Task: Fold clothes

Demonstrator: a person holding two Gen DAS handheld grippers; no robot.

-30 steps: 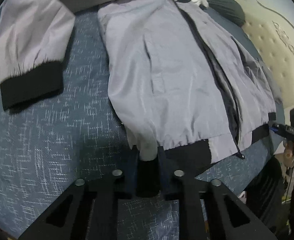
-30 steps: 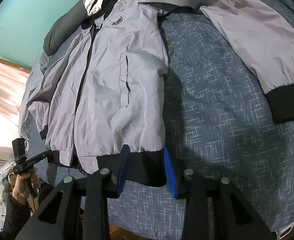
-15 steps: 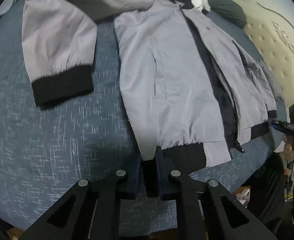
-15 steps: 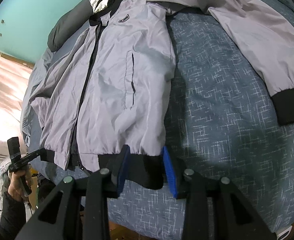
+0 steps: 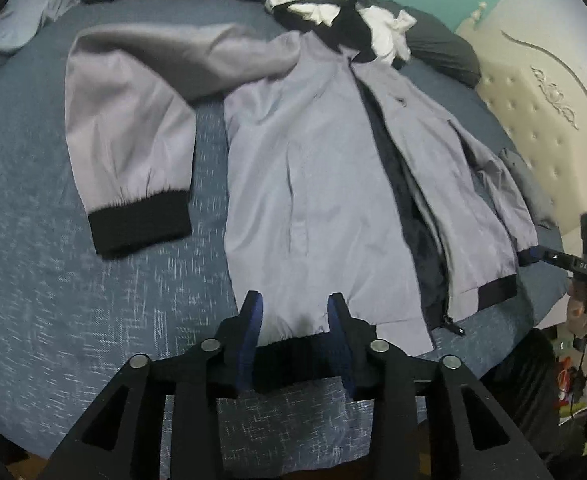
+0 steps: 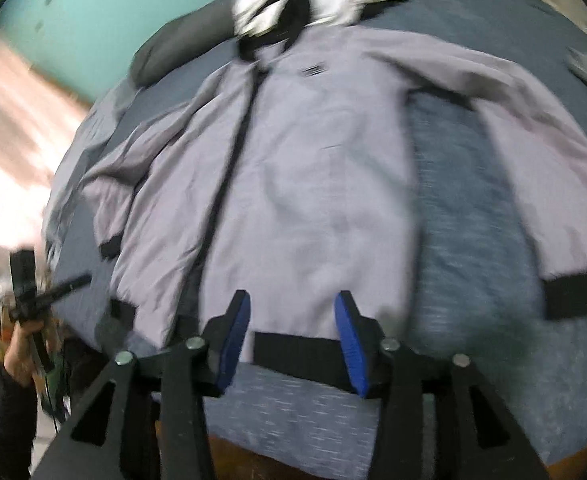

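Grey jacket [image 5: 317, 184] flat on blue bedspread [image 5: 53, 288], left gripper [image 5: 295, 320] and right gripper [image 6: 293, 320] opening, released above hem.

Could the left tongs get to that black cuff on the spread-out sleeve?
Probably yes. The left tongs hang over the jacket hem, their jaws opening with nothing pinched. The black cuff lies flat on the blue bedspread off to their side, uncovered, with only bare bedding between.

Grey jacket [image 5: 325, 184] with black cuffs lies unzipped, spread flat.
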